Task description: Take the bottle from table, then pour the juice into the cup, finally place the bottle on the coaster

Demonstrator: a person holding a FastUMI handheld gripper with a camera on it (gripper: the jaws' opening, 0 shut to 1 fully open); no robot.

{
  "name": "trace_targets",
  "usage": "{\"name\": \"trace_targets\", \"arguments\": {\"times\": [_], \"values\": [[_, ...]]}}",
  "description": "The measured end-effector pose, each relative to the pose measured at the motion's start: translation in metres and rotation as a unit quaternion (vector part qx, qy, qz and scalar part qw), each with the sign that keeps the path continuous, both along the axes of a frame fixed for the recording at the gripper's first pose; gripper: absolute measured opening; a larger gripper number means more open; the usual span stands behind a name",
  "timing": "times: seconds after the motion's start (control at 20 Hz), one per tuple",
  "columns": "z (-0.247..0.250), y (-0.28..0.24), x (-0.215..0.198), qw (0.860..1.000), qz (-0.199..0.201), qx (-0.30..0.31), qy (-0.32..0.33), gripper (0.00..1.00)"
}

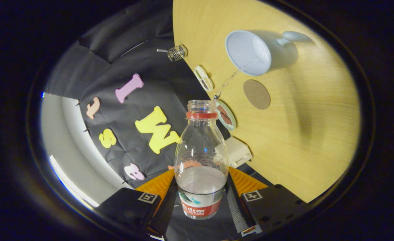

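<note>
The tool [201, 201] is closed on the lower body of the uncapped bottle [201, 150], which is held between both fingers and tilted toward the cup [250, 53], with the round coaster [257, 94] lying just beside that cup on the wooden surface [300, 134].
</note>
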State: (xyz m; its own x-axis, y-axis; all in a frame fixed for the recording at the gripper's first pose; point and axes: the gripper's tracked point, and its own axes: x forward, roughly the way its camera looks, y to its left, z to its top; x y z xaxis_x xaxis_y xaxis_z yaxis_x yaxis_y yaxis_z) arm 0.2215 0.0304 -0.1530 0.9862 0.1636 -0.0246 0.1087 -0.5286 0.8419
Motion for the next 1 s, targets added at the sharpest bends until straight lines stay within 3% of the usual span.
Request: {"name": "trace_targets", "arguments": {"times": [1.0], "values": [[-0.004,-0.027,0.002,0.998,-0.007,0.051,0.019,0.77]]}}
